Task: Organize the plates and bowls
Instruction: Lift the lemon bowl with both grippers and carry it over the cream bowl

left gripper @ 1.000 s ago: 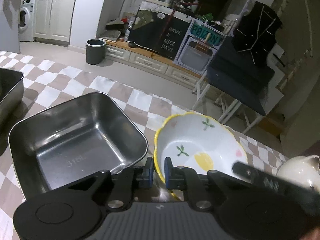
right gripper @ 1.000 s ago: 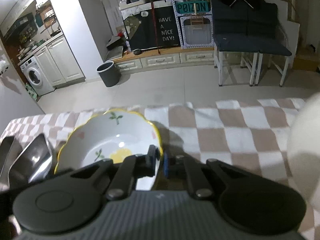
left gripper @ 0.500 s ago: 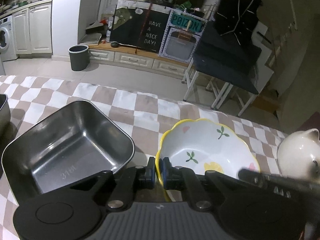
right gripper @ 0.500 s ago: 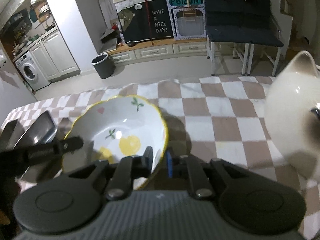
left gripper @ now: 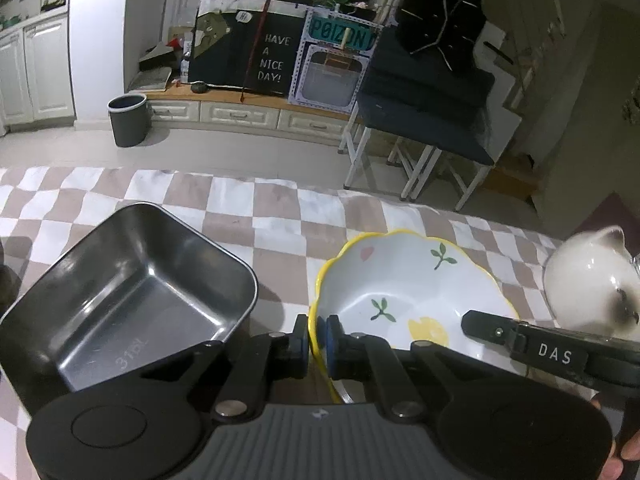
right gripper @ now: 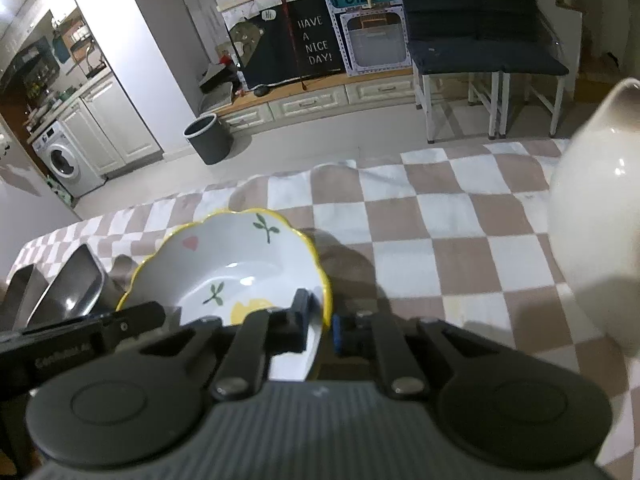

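A white bowl with a scalloped yellow rim and painted leaves is tilted just above the checked tablecloth. My left gripper is shut on its left rim, one blue pad on each side. In the right wrist view the same bowl has its right rim between the jaws of my right gripper. Those jaws are closing: the outer blue pad is at the rim and a gap shows at the inner finger. A square steel dish sits left of the bowl.
A white cat-shaped ceramic jar stands close to the right of the bowl, large in the right wrist view. A second steel container lies beyond the square dish. The table's far edge drops to the floor.
The left wrist has rolled, so the table now looks level, and its grip on the rim stays. The right jaws opened around the bowl's right rim. The cat jar has come into the right view.
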Available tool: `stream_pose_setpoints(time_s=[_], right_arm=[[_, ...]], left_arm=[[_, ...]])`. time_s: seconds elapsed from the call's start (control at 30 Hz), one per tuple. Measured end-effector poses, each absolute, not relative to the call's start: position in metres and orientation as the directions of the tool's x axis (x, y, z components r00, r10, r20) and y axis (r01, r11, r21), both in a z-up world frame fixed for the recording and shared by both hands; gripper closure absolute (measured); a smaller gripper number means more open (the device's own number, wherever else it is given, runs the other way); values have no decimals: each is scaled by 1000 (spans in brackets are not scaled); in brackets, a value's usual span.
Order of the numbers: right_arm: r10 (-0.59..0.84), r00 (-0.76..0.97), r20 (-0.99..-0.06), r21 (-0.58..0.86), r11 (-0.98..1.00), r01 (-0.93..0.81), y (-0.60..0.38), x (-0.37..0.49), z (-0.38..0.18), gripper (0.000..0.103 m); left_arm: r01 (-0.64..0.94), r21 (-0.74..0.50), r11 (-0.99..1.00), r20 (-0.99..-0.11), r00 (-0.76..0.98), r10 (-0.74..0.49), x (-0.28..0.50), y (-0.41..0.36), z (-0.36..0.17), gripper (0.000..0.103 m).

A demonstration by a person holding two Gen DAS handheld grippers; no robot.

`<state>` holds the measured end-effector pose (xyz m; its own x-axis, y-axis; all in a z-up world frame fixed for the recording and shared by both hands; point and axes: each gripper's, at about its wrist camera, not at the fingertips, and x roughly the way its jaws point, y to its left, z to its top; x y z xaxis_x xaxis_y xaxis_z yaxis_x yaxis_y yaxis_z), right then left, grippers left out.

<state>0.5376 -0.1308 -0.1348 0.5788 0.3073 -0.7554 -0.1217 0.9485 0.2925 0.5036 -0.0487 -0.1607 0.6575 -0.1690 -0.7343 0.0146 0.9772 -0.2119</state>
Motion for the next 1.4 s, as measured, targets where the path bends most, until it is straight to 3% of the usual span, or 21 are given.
stream_pose_setpoints(time_s=[0.3,1.0,1.4], right_arm=[[290,603,-743,294,951,-95,-137,506,-114,90],[276,700,-659,284,953,-108,-156,380,-9,92],[283,719,-635,307,946,-100,-155,317,5,92]], left_arm=[[46,-204,978,-715,675,-181,472,-56,-133,94],[106,-217,970,-628,746,-222,333,-59,-25,94],[126,-215,968,-622,747,-235,266,-44,-8,95]])
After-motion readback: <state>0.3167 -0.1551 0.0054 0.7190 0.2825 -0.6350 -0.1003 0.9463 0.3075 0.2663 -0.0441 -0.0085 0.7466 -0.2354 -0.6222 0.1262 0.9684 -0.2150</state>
